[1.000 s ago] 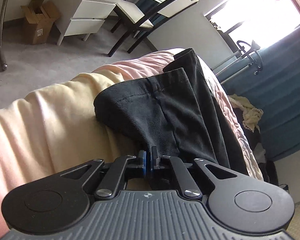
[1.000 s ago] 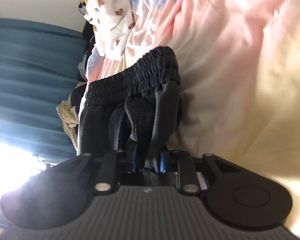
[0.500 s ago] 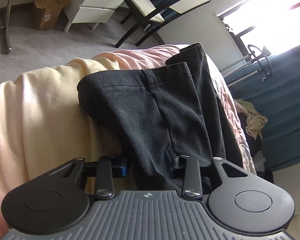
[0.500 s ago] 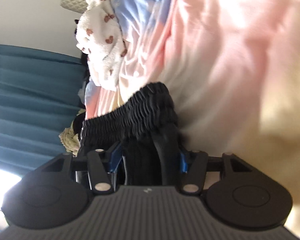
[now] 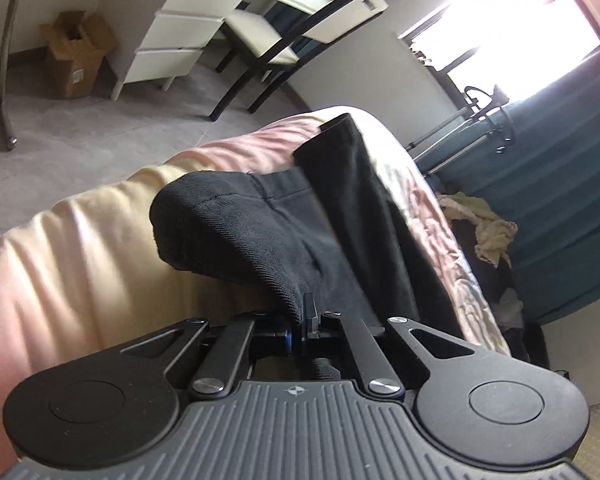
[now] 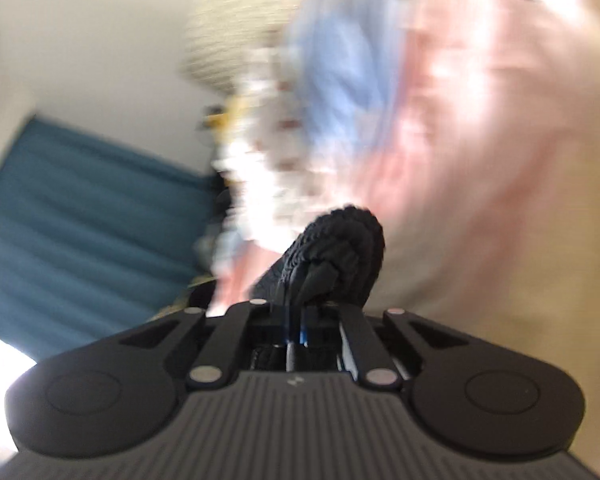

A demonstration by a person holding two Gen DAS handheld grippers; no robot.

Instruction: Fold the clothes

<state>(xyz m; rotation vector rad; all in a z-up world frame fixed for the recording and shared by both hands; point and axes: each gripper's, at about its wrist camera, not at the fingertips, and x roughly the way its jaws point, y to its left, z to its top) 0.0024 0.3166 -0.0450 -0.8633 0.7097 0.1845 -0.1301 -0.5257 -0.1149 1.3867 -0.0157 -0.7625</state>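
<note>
Black trousers (image 5: 300, 232) lie on a pink and cream bedspread (image 5: 80, 260), legs stretching away toward the bed's far edge. My left gripper (image 5: 302, 320) is shut on a fold of the leg fabric, which bulges up to the left. In the blurred right wrist view my right gripper (image 6: 296, 326) is shut on the bunched elastic waistband (image 6: 340, 256) of the trousers and holds it raised above the bed.
Beyond the bed stand a white drawer desk (image 5: 172, 48), a black and white chair (image 5: 284, 44) and a cardboard box (image 5: 76, 56) on the grey floor. A blue curtain (image 5: 560, 200) and a clothes pile (image 5: 488, 232) are at right. Other garments (image 6: 320, 100) lie blurred on the bed.
Both grippers opened half a second ago and have shut again on the trousers. The right gripper now swings fast, lifting the waistband; its view is blurred.
</note>
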